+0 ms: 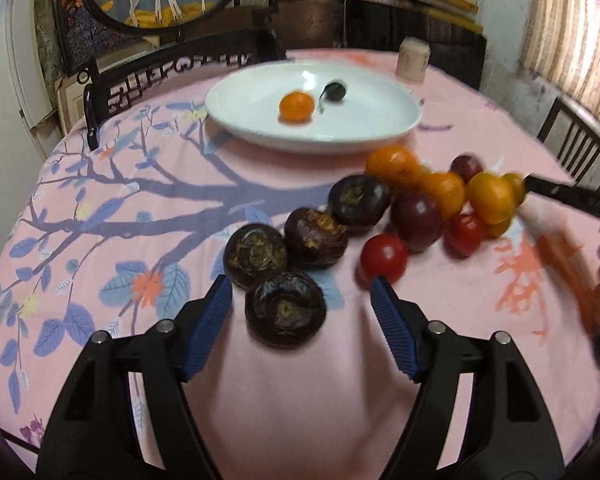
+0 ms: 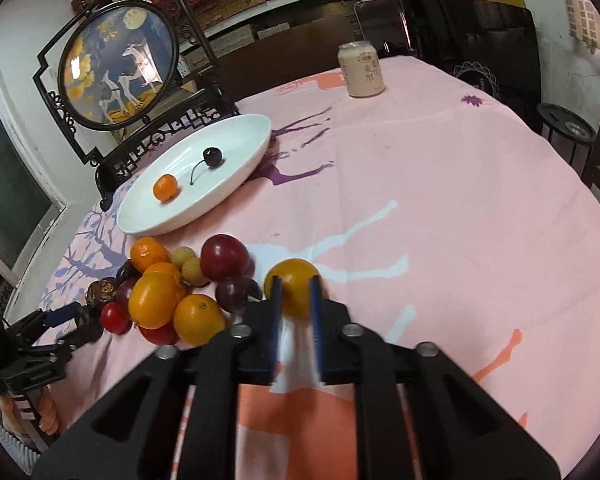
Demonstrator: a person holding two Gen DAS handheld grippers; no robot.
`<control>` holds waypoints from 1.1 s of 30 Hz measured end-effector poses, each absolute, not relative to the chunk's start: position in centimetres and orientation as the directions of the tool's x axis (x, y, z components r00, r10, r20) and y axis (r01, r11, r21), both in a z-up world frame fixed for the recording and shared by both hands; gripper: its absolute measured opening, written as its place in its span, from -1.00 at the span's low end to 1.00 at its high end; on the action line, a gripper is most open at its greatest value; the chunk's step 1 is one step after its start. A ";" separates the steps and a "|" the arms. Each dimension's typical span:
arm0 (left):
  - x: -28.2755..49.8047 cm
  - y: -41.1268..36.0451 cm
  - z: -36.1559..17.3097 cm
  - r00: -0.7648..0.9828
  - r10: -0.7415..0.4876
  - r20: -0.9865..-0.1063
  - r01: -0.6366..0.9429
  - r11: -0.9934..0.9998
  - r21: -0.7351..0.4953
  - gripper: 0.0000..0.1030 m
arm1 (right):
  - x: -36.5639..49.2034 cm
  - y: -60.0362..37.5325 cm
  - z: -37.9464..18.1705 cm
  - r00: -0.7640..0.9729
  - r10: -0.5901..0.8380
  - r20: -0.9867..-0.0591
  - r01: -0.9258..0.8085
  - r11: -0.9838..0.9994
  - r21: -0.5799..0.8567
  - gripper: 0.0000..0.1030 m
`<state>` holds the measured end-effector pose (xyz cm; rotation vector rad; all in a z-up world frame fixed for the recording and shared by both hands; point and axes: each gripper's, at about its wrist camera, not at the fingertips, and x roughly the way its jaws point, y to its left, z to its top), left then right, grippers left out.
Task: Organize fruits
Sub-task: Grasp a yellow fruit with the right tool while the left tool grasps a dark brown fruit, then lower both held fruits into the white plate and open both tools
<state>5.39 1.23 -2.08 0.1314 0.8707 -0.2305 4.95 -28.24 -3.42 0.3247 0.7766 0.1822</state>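
My left gripper (image 1: 300,294) stands open low over the pink tablecloth. A dark water chestnut (image 1: 286,310) lies between its blue pads (image 1: 214,312), with a gap on each side. Three more chestnuts (image 1: 316,236) trail toward a pile of oranges (image 1: 394,166), plums (image 1: 416,220) and red tomatoes (image 1: 383,258). My right gripper (image 2: 295,282) is shut on a yellow-orange fruit (image 2: 294,290) at the pile's right edge. The white plate (image 2: 256,148) behind holds a small orange (image 2: 166,187) and a dark cherry (image 2: 213,157).
A pale drink can (image 2: 363,69) stands at the far side of the round table. A framed round deer screen (image 2: 118,66) and a carved dark chair back (image 1: 172,68) rise behind the plate. Another chair (image 1: 572,140) stands at the right.
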 end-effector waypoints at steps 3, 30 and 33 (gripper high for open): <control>6.1 1.6 -2.6 0.598 -0.135 -0.790 0.236 0.972 0.012 0.29 | 5.3 -28.1 -4.1 0.674 0.280 -0.684 -0.028 0.934 0.356 -0.05; 16.8 1.3 3.2 0.678 -0.197 -0.709 0.166 0.980 -0.115 -0.20 | 14.3 -21.8 0.8 0.731 0.345 -0.588 -0.147 0.922 0.358 -0.30; 18.2 1.0 2.2 0.657 -0.218 -0.722 0.156 0.976 -0.153 -0.13 | 16.7 -20.2 0.0 0.719 0.377 -0.583 -0.179 0.912 0.368 -0.29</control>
